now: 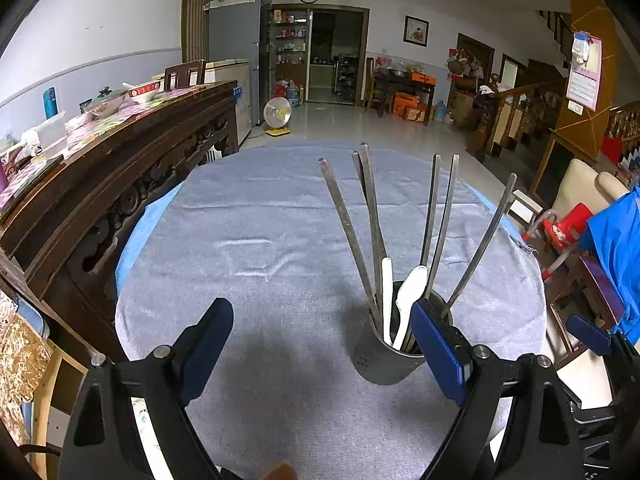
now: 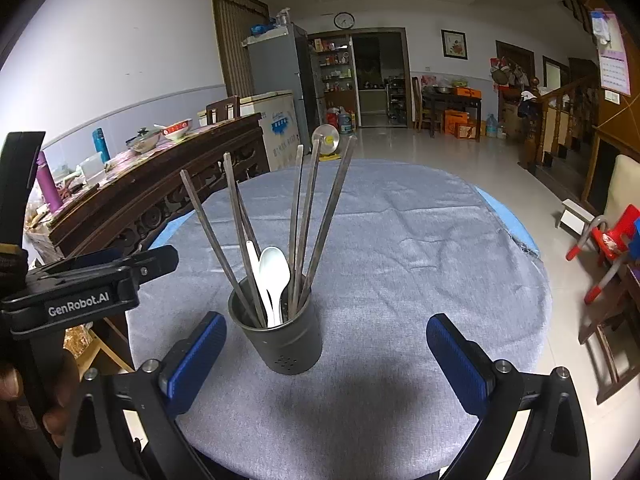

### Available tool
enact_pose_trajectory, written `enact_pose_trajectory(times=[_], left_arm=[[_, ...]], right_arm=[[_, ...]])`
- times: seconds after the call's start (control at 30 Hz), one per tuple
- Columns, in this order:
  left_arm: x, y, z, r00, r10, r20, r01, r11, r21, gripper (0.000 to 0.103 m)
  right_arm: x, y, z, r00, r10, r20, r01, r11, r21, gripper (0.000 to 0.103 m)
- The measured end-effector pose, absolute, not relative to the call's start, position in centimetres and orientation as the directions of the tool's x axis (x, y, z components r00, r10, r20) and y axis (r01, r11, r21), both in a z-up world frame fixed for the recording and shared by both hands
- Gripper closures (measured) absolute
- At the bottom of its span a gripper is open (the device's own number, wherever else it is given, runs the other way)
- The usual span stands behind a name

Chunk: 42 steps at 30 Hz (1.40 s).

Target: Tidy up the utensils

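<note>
A dark metal utensil cup (image 1: 380,364) (image 2: 280,336) stands upright on the round table's grey cloth (image 1: 272,240) (image 2: 400,248). It holds several long metal chopsticks (image 1: 348,232) (image 2: 304,216) fanned outward and two white plastic spoons (image 1: 408,300) (image 2: 274,276). My left gripper (image 1: 322,340) is open and empty, with the cup just inside its right finger (image 1: 438,350). My right gripper (image 2: 326,354) is open and empty, with the cup between its fingers, nearer the left one (image 2: 196,356). The left gripper's body (image 2: 80,288) shows at the right wrist view's left edge.
A carved dark wooden sideboard (image 1: 132,160) (image 2: 160,196) with bowls and bottles stands left of the table. A red child's chair (image 1: 560,228) (image 2: 608,248) and a cream seat (image 1: 580,188) stand to the right. The tiled floor (image 1: 360,124) lies beyond the table's far edge.
</note>
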State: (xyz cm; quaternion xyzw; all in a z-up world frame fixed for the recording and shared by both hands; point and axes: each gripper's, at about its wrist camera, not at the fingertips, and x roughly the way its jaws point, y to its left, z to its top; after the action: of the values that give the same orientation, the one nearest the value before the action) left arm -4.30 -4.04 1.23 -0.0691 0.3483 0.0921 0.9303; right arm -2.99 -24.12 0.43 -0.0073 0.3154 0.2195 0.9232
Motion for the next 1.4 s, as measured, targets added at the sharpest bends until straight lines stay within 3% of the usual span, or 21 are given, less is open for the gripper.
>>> enact_pose_trajectory(times=[1.4], left_arm=[[-4.49, -4.96, 1.20, 0.758, 0.071, -0.649, -0.165, 0.982, -0.086, 0.013]], right_arm=[[-2.88, -24.24, 0.25, 0.701, 0.377, -0.606, -0.392, 0.913, 0.114, 0.001]])
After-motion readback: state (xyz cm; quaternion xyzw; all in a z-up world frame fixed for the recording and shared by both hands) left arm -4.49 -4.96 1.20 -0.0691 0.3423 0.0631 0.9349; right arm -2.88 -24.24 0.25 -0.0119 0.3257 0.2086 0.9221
